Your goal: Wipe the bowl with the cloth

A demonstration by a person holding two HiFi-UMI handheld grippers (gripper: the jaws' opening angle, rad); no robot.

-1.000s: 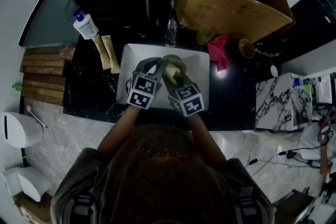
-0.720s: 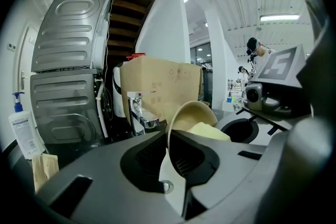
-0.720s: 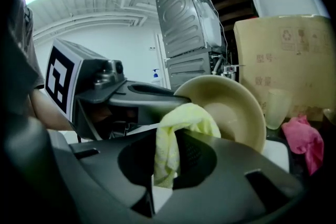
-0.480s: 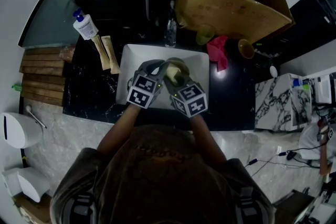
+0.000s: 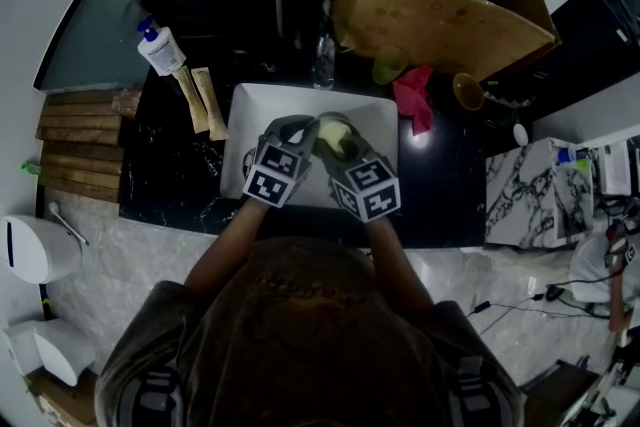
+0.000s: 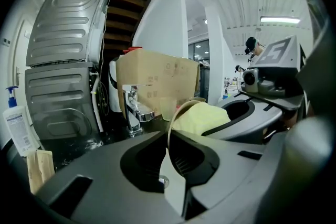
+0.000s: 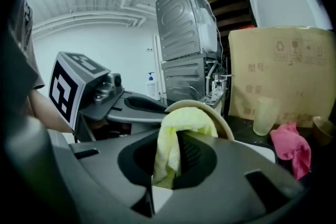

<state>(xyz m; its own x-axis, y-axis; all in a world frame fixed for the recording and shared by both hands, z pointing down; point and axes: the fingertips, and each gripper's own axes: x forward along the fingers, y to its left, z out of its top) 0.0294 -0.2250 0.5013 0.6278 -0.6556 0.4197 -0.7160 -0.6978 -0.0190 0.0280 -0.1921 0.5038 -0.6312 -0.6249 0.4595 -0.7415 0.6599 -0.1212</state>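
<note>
A beige bowl (image 5: 337,136) is held tilted above the white sink (image 5: 250,105). My left gripper (image 5: 303,131) is shut on the bowl's rim (image 6: 170,128), which stands edge-on between its jaws (image 6: 170,157). My right gripper (image 7: 169,168) is shut on a yellow cloth (image 7: 176,139). The cloth is pressed into the bowl's inside, just under its rim (image 7: 218,115). In the left gripper view the cloth (image 6: 202,117) bulges out of the bowl beside the right gripper's jaw. The bowl's bottom is hidden by both grippers.
A pink cloth (image 5: 415,97) and a small brown bowl (image 5: 468,92) lie on the black counter to the right of the sink. A cardboard box (image 5: 440,0) stands behind, with a faucet (image 6: 134,110) and a plastic cup (image 7: 262,115) before it. A soap bottle (image 5: 160,47) is at far left.
My right gripper, with the cloth, has slid a little to the right along the bowl. The left gripper and the bowl have barely moved.
</note>
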